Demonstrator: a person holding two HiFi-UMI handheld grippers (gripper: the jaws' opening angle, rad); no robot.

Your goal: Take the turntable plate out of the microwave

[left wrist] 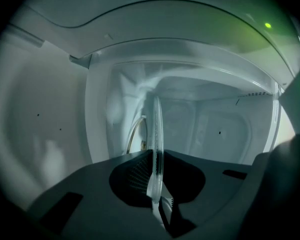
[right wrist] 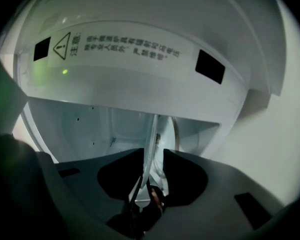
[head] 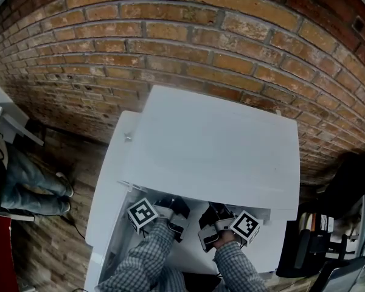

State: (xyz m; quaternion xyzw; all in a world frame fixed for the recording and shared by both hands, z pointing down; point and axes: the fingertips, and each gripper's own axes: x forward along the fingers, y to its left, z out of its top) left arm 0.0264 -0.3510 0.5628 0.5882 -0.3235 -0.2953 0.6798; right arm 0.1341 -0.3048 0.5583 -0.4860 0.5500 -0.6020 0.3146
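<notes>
Head view 6 o'clock: gripping turntable plate [left wrist: 156, 144] with left gripper [head: 177, 215] and right gripper [head: 208, 221], inside microwave [head: 219, 145], withdrawal pending.

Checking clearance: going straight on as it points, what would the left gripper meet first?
Shut on the glass plate, the left gripper would probably meet the microwave's back wall first; depth unclear.

Overhead, turntable plate [left wrist: 155, 134] hidden beneath microwave [head: 219, 145]

wall: red brick wall [head: 231, 47], 10 through 2 o'clock | floor: worn wood planks [head: 42, 248] at 8 o'clock | light: pretty dim, flat
</notes>
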